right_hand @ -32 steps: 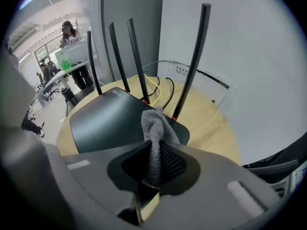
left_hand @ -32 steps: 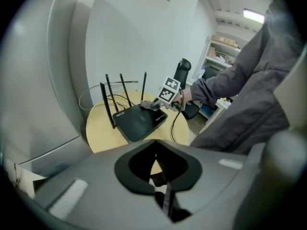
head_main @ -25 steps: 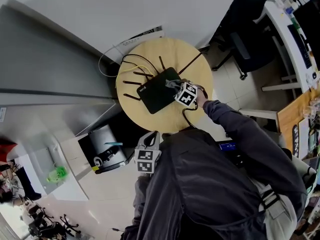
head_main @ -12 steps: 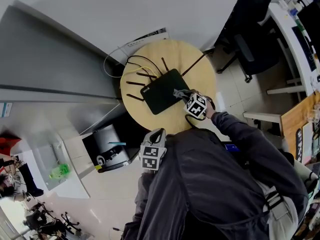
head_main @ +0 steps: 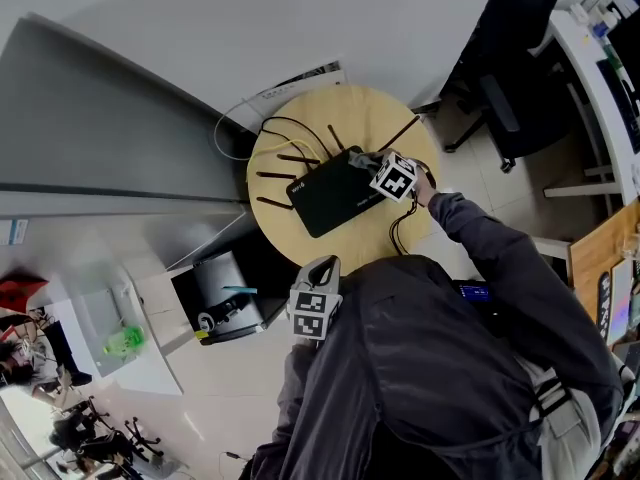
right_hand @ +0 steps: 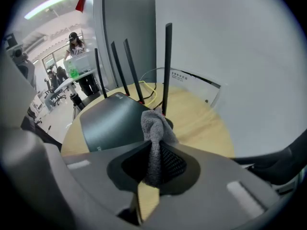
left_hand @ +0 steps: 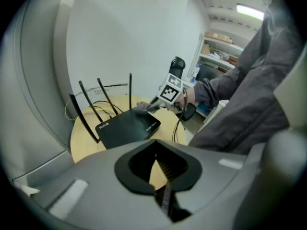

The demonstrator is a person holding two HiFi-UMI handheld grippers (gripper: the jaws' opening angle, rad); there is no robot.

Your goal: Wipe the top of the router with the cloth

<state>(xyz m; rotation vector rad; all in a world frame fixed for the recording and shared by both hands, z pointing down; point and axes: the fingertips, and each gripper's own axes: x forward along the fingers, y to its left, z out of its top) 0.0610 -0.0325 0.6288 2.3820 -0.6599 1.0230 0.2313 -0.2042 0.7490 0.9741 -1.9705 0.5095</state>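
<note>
A black router [head_main: 335, 192] with several upright antennas lies on a round wooden table [head_main: 385, 233]. My right gripper [head_main: 377, 165] is shut on a grey cloth [head_main: 363, 159], which rests on the router's far right corner beside an antenna. In the right gripper view the cloth [right_hand: 154, 126] hangs bunched out of the right gripper [right_hand: 153, 161] over the router [right_hand: 112, 120]. My left gripper [head_main: 317, 278] is held off the table's near edge, close to my body, shut with nothing in it. From the left gripper [left_hand: 158, 174] view the router [left_hand: 127, 127] lies ahead.
Yellow and black cables [head_main: 283, 128] trail behind the router. A black cord [head_main: 400, 230] runs off the table's near right side. A grey wall panel [head_main: 110, 128] stands to the left, a black office chair [head_main: 510, 68] to the right, and a bin [head_main: 222, 293] on the floor.
My right gripper has slid the cloth along the router's right side, first toward me, then away to the antenna end. The left gripper has stayed where it was.
</note>
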